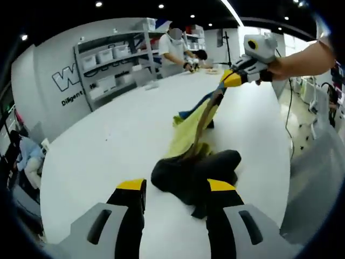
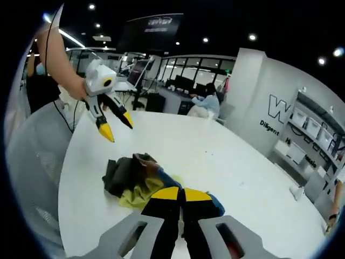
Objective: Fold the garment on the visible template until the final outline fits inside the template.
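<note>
Left gripper view: we see white table, shelving against wall beyond it, person at far end. Garment bunched on table, dark part nearest, yellow part lifted. Left gripper low over table, jaws spread, dark bundle just ahead. Right gripper above garment, pinching raised edge.

Right gripper view: we see same table, wall lettering beyond. Right gripper jaws pressed together on garment. Left gripper above garment, jaws apart.

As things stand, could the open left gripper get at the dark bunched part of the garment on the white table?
Probably yes: the left gripper hangs open just short of the dark bunched fabric, with bare white table around it.
</note>
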